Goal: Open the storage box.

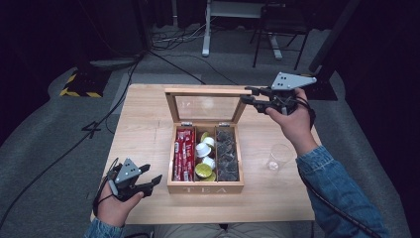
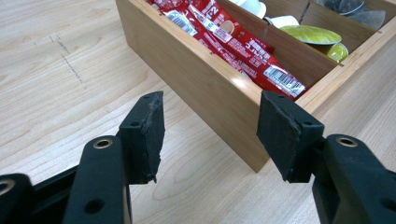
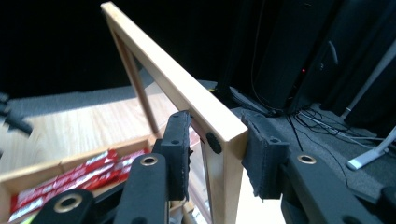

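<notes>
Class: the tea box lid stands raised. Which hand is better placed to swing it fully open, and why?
Right. The right tool has its jaws around the corner of the lid at its free edge, so it can probably guide it back. The left tool is open, low beside the tea box, far from the lid.

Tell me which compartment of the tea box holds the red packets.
The leftmost compartment, nearest the left gripper; the middle one holds round capsules, the right one dark sachets.
</notes>
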